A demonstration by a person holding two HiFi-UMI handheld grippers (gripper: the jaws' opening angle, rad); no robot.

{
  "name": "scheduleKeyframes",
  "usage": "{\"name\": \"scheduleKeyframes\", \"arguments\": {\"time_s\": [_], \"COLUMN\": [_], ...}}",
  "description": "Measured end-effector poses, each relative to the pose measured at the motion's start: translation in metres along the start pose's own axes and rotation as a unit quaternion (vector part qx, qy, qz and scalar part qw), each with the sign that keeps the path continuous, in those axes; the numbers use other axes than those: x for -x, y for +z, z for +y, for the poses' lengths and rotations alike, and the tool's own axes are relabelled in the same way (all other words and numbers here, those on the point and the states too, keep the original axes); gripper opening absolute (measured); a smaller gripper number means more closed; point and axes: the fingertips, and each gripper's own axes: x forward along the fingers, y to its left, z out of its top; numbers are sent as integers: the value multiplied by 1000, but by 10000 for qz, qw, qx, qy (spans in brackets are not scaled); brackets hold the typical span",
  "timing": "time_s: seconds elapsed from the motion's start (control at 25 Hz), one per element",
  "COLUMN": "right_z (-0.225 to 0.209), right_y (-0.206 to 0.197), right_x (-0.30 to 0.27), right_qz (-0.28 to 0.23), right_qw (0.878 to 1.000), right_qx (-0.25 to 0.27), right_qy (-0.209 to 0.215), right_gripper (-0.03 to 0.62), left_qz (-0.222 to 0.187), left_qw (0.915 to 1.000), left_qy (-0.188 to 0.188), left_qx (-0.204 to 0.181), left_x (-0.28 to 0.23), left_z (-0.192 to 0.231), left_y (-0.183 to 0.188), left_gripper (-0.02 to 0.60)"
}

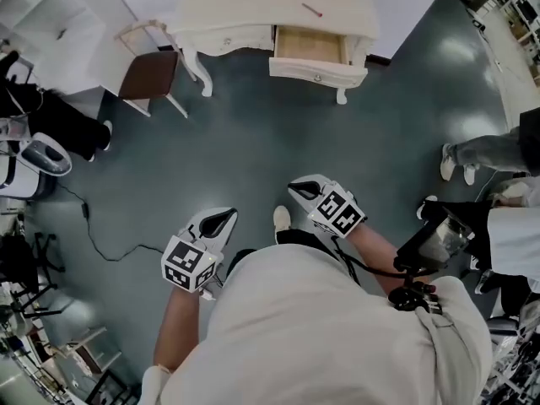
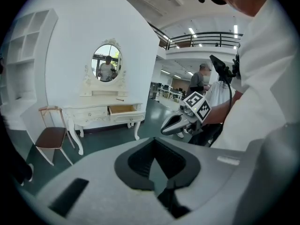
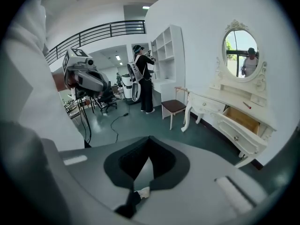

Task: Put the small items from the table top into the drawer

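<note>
The white dressing table (image 1: 253, 7) stands far ahead against the wall, its right drawer (image 1: 310, 47) pulled open and showing a bare wooden bottom. A small red item (image 1: 312, 10) lies on the table top; it also shows in the right gripper view as the red item (image 3: 247, 105) above the drawer (image 3: 241, 118). My left gripper (image 1: 221, 222) and right gripper (image 1: 302, 189) hang close to my body, several steps from the table. Both are shut, with nothing between their jaws. From the left gripper (image 2: 161, 184) I see the right gripper (image 2: 180, 121) beside me.
A brown-seated chair (image 1: 152, 74) stands left of the table, next to a white shelf unit (image 1: 51, 15). A black cable (image 1: 101, 243) trails over the green floor at left. A person (image 1: 51, 116) stands at left, and other people (image 1: 481, 154) at right.
</note>
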Motion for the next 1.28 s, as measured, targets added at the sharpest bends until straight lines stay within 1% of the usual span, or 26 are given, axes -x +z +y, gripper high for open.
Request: {"name": "scheduleKeyframes", "arguments": {"time_s": [0.08,0.24,0.28,0.32,0.44,0.52,0.6,0.76,0.88,0.96,1.04,1.12,1.2,1.28], "right_z": [-28,-61,-72,-83,-114,-133,-152,-183,-211,-227,-241,-253,-262,-273], "right_y": [4,12,13,14,30,42,51,83,115,138,155,164,165,167], "right_x": [-5,-10,-14,-19,-46,-67,-76,-77,-97,-120,-137,-139,-130,-116], "right_qz": [-39,-118,-121,-120,-124,-108,-68,-101,-108,-140,-210,-243,-214,-171], "right_qw": [9999,9991,9987,9981,9966,9943,9906,9845,9764,9717,9677,9630,9579,9528], "right_qx": [-87,-318,-395,-472,-578,-690,-855,-1047,-1264,-1373,-1439,-1510,-1579,-1587], "right_qy": [-32,-257,-313,-369,-569,-803,-1068,-1402,-1746,-1915,-2058,-2220,-2388,-2583], "right_gripper": [0,3,12,26,29,29,28,25,21,21,21,23,23,23], "left_qz": [-38,28,46,51,36,57,48,70,161,205,292,405,450,386], "left_qw": [10000,9995,9993,9992,9983,9966,9940,9881,9776,9707,9663,9635,9622,9629], "left_qy": [-25,-277,-331,-381,-564,-795,-1054,-1433,-1898,-2139,-2244,-2288,-2320,-2351], "left_qx": [-1,-118,-143,-147,-137,-200,-298,-560,-889,-1073,-1225,-1328,-1350,-1267], "left_x": [-20,-43,-49,-55,-69,-79,-90,-107,-118,-117,-117,-122,-126,-126], "left_z": [15,36,45,56,99,135,163,194,234,269,300,321,332,336], "left_y": [16,38,43,47,52,53,64,104,134,144,148,150,154,160], "left_gripper": [0,0,0,0,0,0,0,0,0,0,0,0,0,0]}}
